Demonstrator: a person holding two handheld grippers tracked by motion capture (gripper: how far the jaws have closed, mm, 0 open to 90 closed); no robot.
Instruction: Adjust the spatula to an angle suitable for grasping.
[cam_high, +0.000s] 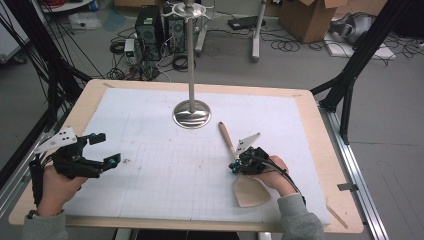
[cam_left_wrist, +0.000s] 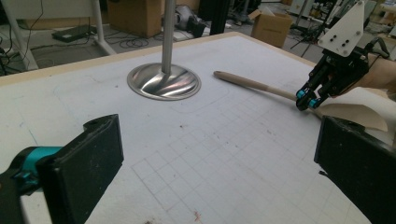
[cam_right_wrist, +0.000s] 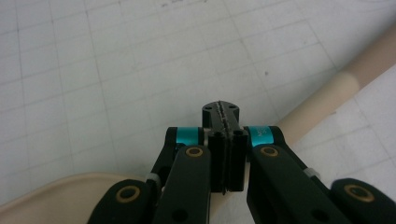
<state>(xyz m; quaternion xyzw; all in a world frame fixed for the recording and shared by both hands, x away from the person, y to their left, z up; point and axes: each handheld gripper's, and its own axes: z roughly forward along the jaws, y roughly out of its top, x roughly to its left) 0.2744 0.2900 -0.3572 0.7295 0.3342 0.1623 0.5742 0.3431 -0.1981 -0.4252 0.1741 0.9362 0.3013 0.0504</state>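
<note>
Right tongs (cam_high: 234, 166) sitting closed, nothing between pads, just above wooden spatula (cam_high: 246, 186) lying on tabletop (cam_high: 150, 115) near metal stand (cam_high: 191, 114). Left tongs (cam_high: 106, 150) hovering open, well apart.

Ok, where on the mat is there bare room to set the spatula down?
Bare mat lies between the left gripper and the right gripper, below the metal stand. It is crowded at the right, where the spatula lies.
</note>
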